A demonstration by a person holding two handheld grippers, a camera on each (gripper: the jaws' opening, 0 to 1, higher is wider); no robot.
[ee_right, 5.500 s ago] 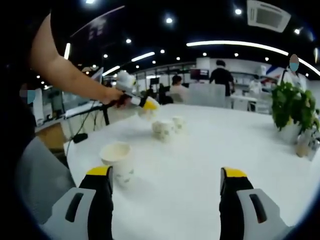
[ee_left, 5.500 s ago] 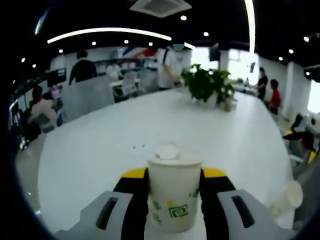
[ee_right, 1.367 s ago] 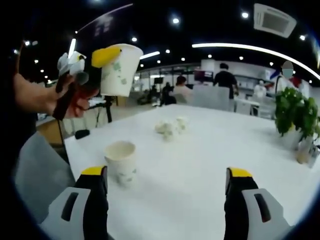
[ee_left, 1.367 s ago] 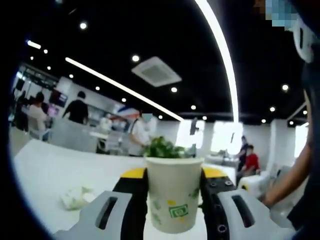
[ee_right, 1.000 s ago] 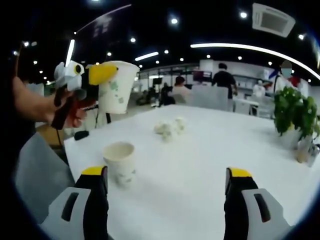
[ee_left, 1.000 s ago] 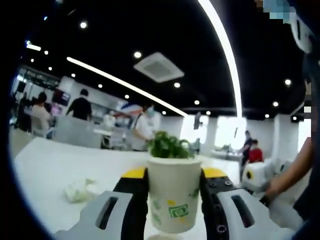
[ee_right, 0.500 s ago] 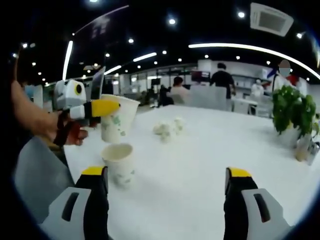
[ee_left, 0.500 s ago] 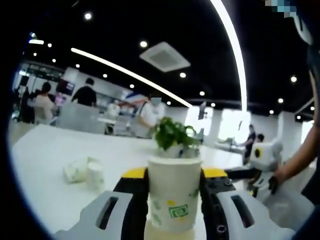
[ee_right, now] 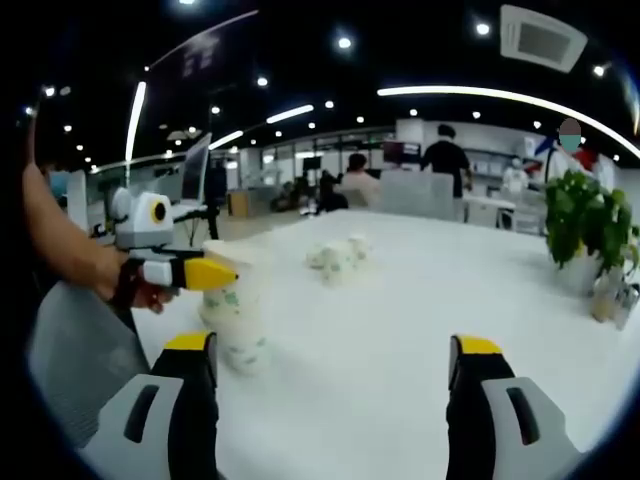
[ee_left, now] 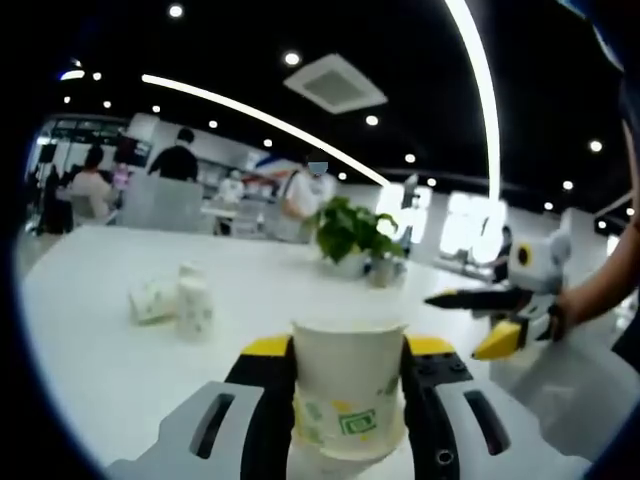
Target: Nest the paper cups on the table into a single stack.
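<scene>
Two nested cups [ee_right: 232,318]; two more cups [ee_right: 338,256] beyond.

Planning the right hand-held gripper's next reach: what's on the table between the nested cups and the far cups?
In the right gripper view, bare white table lies between the nested cups and the far cups.

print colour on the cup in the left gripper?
Green, on the white paper cup; clearest in the left gripper view.
</scene>
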